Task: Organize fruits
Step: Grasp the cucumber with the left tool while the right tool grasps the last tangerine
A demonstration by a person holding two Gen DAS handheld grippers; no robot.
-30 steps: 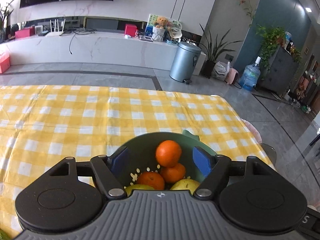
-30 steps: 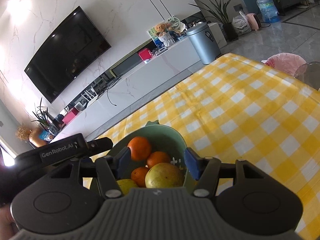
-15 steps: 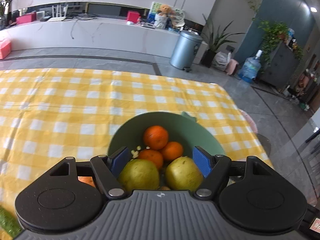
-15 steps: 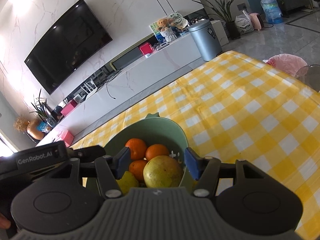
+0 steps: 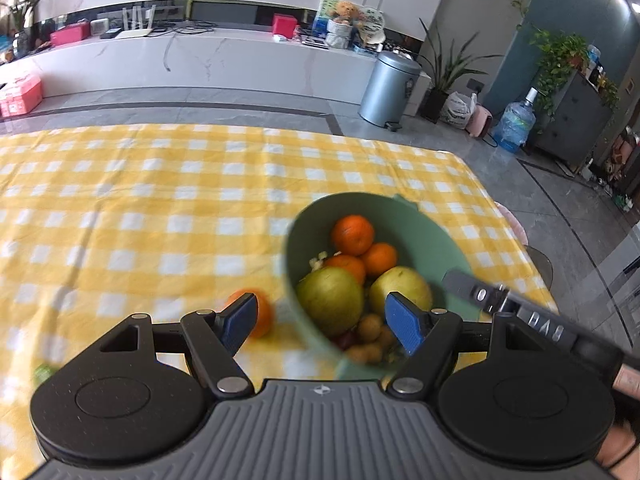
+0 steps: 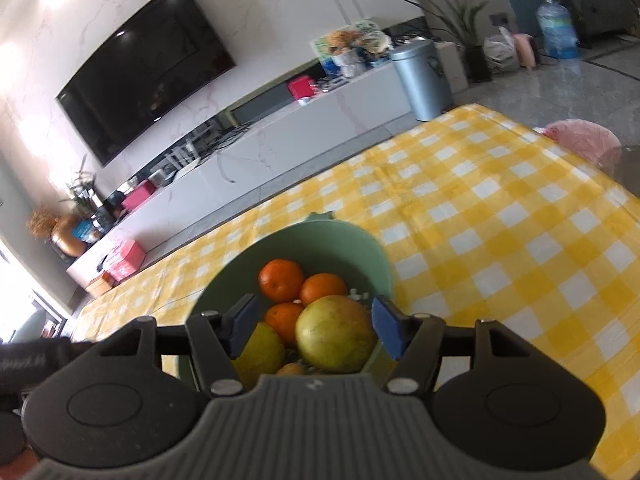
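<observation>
A green bowl [image 5: 432, 232] stands on the yellow checked tablecloth and holds three oranges [image 5: 353, 235], two yellow-green pears [image 5: 329, 299] and some small fruit. It also shows in the right wrist view [image 6: 320, 240]. My left gripper [image 5: 322, 322] is open and empty, just above the bowl's near left rim. A loose orange [image 5: 262, 312] lies on the cloth behind its left finger. My right gripper [image 6: 314, 326] is open and empty over the bowl's near side, above a pear [image 6: 335, 334]. Its finger shows at the bowl's right rim in the left wrist view [image 5: 472, 290].
A green item [image 5: 42, 372] lies on the cloth at the near left. The table's right edge [image 5: 500, 208] is close to the bowl. A pink stool [image 6: 584, 142] stands beyond that edge.
My left gripper has pulled back and shifted left, so the bowl now sits to its right and the loose orange has come into view. My right gripper has risen slightly over the bowl.
</observation>
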